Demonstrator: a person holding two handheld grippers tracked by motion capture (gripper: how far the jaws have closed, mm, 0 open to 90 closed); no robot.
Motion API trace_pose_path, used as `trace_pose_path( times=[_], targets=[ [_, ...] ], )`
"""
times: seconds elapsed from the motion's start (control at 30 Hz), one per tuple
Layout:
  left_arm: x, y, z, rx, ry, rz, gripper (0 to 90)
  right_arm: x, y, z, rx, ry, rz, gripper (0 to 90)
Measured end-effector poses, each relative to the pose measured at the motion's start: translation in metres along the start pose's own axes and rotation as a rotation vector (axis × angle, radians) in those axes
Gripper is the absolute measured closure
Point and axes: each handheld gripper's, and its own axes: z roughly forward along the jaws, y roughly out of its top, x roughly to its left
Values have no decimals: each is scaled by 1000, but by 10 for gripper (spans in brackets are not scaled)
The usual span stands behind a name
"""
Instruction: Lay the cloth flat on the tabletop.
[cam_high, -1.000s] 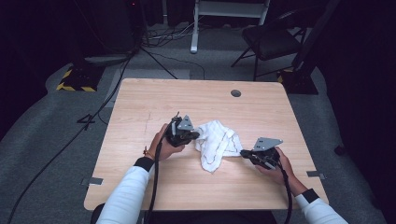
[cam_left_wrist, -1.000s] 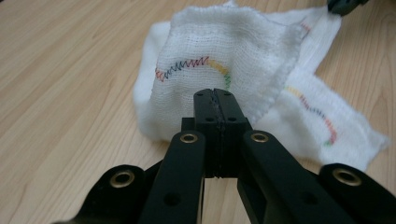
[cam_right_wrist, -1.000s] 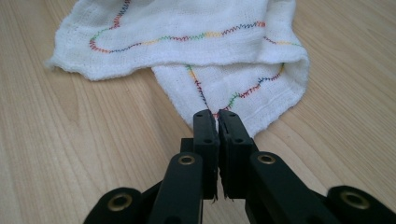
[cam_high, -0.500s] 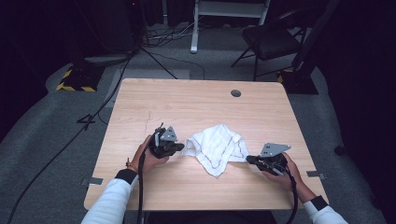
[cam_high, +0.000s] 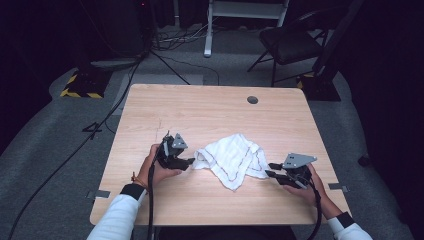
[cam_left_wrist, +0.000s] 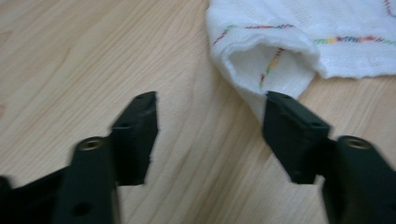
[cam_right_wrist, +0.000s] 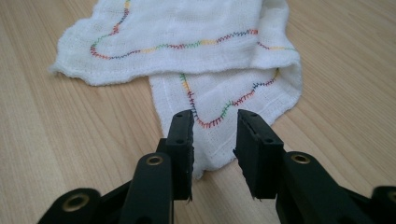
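The white woven cloth with rainbow zigzag stitching (cam_high: 234, 159) lies crumpled on the pale wood-grain table (cam_high: 210, 115), nearer its front edge, spread wider than a second ago. The left tongs (cam_high: 190, 162) have just been opening, released, one pad brushing a folded corner. The right tongs (cam_high: 270, 169), also just opening, straddle the cloth's edge unclenched.

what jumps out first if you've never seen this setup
A crumpled white cloth with rainbow stitching lies mid-table on the pale wooden table. The left tongs sit at its left edge, their jaws just opened with nothing between them. The right tongs sit at its right edge, just opened too, the cloth's tip lying between them unpinched.
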Motion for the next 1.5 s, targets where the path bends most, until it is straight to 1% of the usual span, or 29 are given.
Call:
trace_pose_path(
  times=[0.03,0.07,0.1,0.17,0.23,0.33,0.43,0.5,0.53,0.63,0.67,0.73,0.77,0.83,0.87,0.9,0.93,0.97,1.0,1.03,1.07,1.1,1.2,1.23,1.27,1.3,1.37,1.43,1.5],
  targets=[
    [-4,2,0,-8,-11,19,300,0,0,1,5,-3,-4,662],
    [-10,5,-1,-27,-21,38,263,0,0,2,9,-6,-4,659],
    [-16,7,-2,-51,-28,56,245,0,-1,4,13,-9,-4,657],
    [-29,13,-3,-77,-57,106,240,-1,-1,6,23,-12,-4,645],
    [-41,18,1,-84,-92,150,238,-2,-2,8,28,-19,3,633],
    [-63,25,11,-71,-162,212,217,-5,-2,10,37,-37,14,606],
    [-83,32,25,-58,-240,255,206,-5,-1,14,40,-43,23,570],
    [-94,37,34,-43,-269,281,198,-5,-1,17,48,-47,30,548],
    [-99,38,39,-31,-280,296,195,-5,-1,18,51,-47,31,544],
    [-108,41,54,-3,-304,315,190,-5,-1,22,66,-49,35,520],
    [-110,42,58,7,-315,314,190,-5,-1,24,72,-50,34,518],
    [-114,42,65,32,-308,336,191,-5,-2,25,71,-47,43,507],
    [-115,41,67,31,-308,340,194,-6,-2,25,71,-49,48,500],
    [-113,40,70,23,-315,329,209,-7,-3,25,70,-40,62,501],
    [-112,40,69,16,-308,321,241,-7,-3,25,68,-35,74,502],
    [-110,41,69,5,-298,320,305,-8,-4,25,68,-33,79,507],
    [-108,41,69,-2,-293,310,373,-9,-4,25,67,-24,84,523],
    [-106,41,68,-2,-287,305,435,-9,-4,25,66,-14,90,542],
    [-103,41,67,-8,-278,313,523,-10,-4,25,65,-2,96,584],
    [-101,41,66,-5,-270,314,603,-10,-4,25,64,16,100,611],
    [-100,40,66,-7,-265,307,658,-10,-4,25,66,22,99,628],
    [-98,40,66,-4,-264,308,701,-10,-4,25,65,34,99,671],
    [-96,41,64,-7,-259,325,806,-12,-5,25,63,75,114,758],
    [-95,41,63,-4,-258,333,819,-12,-5,25,64,82,111,781],
    [-93,41,61,-6,-263,330,828,-11,-4,25,66,83,102,805],
    [-91,41,58,-16,-264,328,833,-10,-4,25,69,85,95,824],
    [-86,42,50,-35,-262,319,839,-9,-2,23,81,76,67,850],
    [-80,44,41,-71,-255,308,842,-9,-2,22,92,60,45,863],
    [-74,45,31,-107,-241,280,845,-10,-2,19,98,42,32,867]
  ],
)
